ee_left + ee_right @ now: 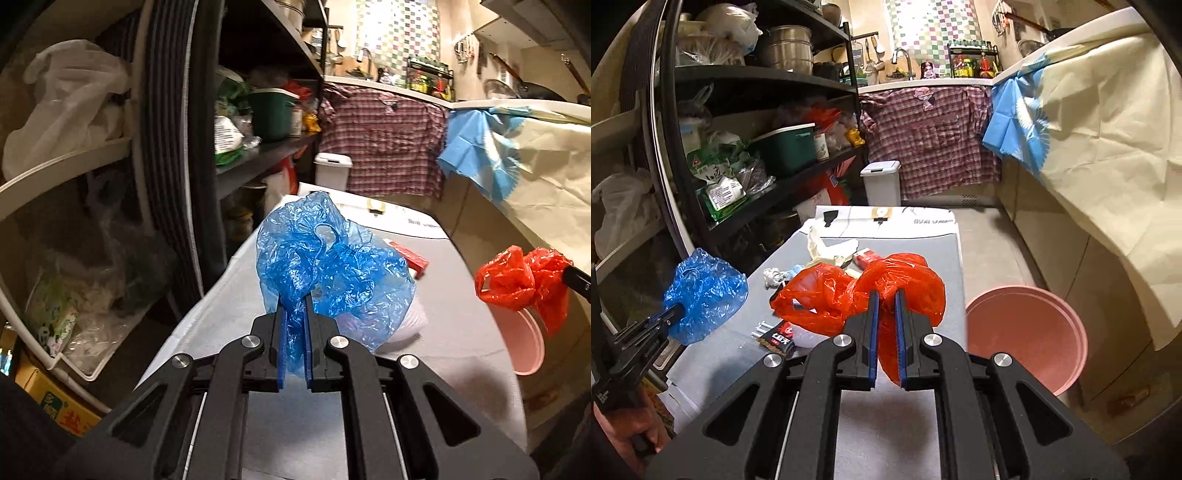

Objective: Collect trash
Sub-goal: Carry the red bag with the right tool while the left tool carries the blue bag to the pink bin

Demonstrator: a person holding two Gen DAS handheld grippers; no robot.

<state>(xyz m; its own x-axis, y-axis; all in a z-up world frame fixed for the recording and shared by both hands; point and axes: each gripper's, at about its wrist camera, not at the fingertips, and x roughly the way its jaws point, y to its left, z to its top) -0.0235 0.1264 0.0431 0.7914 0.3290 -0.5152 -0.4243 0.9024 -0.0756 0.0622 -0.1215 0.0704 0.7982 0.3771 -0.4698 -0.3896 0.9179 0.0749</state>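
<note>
My left gripper point(295, 301) is shut on a crumpled blue plastic bag point(332, 266) and holds it above the grey table point(461, 325). That bag also shows in the right wrist view point(705, 291) at the left. My right gripper point(886, 295) is shut on a red plastic bag point(857, 291), held above the table point(886, 424); the bag also shows in the left wrist view point(521, 280) at the right. A pink basin point(1027, 332) sits on the floor right of the table. On the table lie a red box point(866, 258), white crumpled paper point(827, 247) and a dark wrapper point(777, 338).
Black shelves point(768, 77) packed with bags and pots stand along the left. A white lidded bin point(881, 182) stands beyond the table's far end. A counter draped with cream and blue cloth point(1089, 122) runs along the right. A checked shirt point(923, 133) hangs at the back.
</note>
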